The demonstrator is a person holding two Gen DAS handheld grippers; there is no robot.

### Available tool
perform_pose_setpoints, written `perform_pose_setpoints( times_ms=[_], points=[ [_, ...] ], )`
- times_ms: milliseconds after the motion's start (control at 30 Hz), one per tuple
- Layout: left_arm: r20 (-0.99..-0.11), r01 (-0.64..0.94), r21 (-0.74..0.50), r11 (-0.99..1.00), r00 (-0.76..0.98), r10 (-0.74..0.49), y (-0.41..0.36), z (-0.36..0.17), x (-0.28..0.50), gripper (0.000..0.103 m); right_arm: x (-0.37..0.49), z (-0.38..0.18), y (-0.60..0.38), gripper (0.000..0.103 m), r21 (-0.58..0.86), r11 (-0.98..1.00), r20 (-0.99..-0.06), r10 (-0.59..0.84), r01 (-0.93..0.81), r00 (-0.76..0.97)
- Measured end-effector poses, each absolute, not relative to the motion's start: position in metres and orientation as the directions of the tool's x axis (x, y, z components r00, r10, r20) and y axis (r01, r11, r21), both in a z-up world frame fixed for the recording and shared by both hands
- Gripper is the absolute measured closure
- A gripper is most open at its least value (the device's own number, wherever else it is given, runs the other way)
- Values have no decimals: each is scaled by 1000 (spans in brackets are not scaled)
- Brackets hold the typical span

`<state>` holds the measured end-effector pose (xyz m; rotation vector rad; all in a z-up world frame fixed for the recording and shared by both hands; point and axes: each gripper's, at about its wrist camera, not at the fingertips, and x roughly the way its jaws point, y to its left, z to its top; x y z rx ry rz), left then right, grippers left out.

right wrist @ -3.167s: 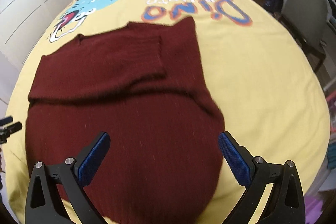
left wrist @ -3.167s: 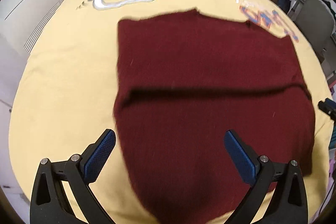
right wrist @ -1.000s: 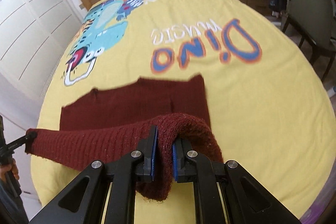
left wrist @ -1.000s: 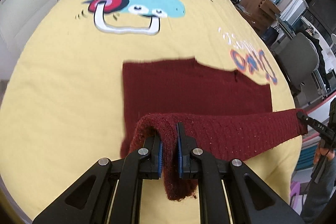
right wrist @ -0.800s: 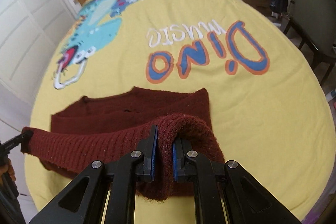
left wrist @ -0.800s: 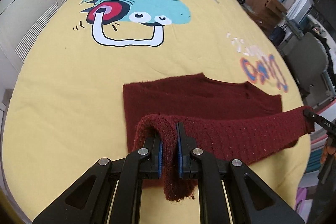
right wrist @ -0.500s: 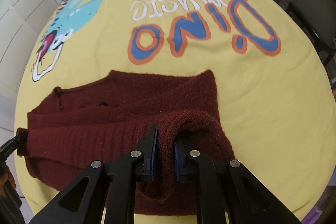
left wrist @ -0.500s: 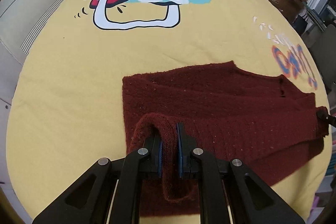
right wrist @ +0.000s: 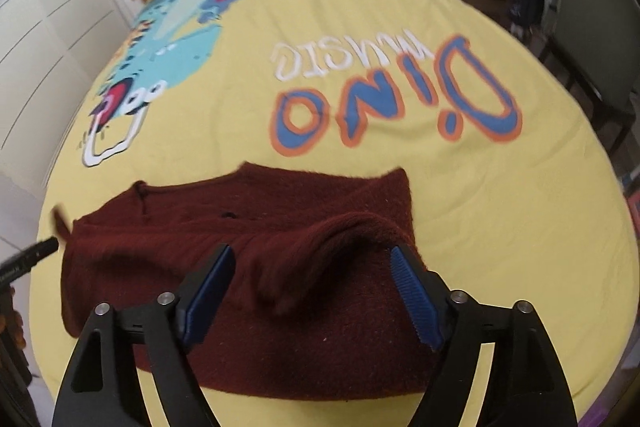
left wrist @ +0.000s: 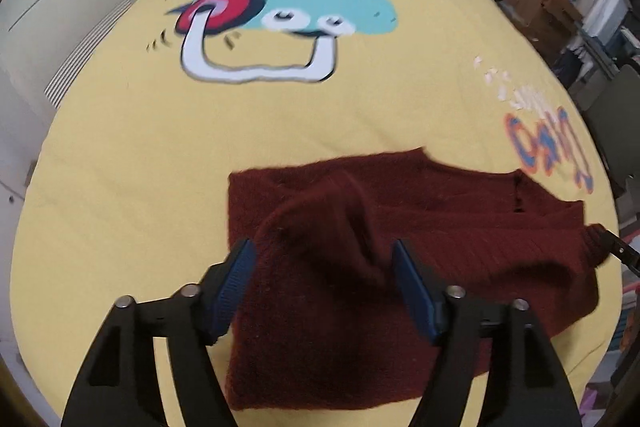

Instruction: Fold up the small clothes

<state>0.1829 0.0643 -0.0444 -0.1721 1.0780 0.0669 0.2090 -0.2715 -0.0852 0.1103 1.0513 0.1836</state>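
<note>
Both tongs stand wide apart and hold nothing: the left gripper [left wrist: 322,285] and the right gripper [right wrist: 310,291] hover just over the dark red sweater [left wrist: 420,247]. It lies folded below and ahead of them on the yellow bedspread [left wrist: 120,155], a raised hump between each pair of fingers.

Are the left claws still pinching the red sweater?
Apart. The left wrist view shows the left gripper open, with sweater visible between the spread fingers and neither pad squeezing it.
</note>
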Motion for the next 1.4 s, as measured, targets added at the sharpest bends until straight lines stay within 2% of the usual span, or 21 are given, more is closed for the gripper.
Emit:
perform_pose_setpoints(
  times_ms=[33, 100, 133, 167, 267, 433, 567, 733, 933, 1167, 1400],
  points=[
    [-873, -122, -105, 987, 486, -33, 59, -39, 179, 34, 205, -82, -268, 17, 168, 979, -848, 203, -114, 490],
    [-857, -94, -86, 992, 515, -26, 48, -32, 173, 10, 196, -79, -258, 12, 149, 978, -838, 205, -148, 505],
    [-849, -79, -76, 994, 528, -23, 42, -31, 169, 6, 191, -79, -253, 3, 141, 976, -834, 207, -165, 512],
    [-844, -66, -67, 996, 536, -21, 36, -31, 166, 5, 182, -83, -241, 0, 116, 973, -829, 206, -201, 520],
    [-842, -33, -50, 998, 538, -24, 19, -40, 159, 1, 174, -92, -228, 0, 92, 968, -829, 205, -234, 521],
    [-856, 15, -57, 998, 514, -57, -7, -74, 150, 1, 153, -123, -197, 0, 34, 958, -839, 182, -285, 513],
    [-870, 45, -20, 999, 492, -39, -24, -106, 145, 1, 141, -151, -180, 0, -2, 950, -848, 165, -313, 504],
    [-895, 21, 21, 1000, 445, 10, -18, -137, 142, 1, 144, -184, -197, 0, 24, 962, -876, 151, -271, 458],
    [-888, -11, 53, 999, 456, 52, 13, -138, 135, 1, 152, -184, -245, 0, 68, 982, -876, 144, -178, 460],
    [-887, -1, 4, 1000, 462, 4, 35, -148, 133, 1, 155, -192, -276, 0, 133, 982, -873, 178, -131, 454],
    [-879, -25, 11, 1000, 476, 22, 32, -147, 131, 1, 149, -197, -270, 0, 93, 986, -862, 150, -139, 484]
  ],
)
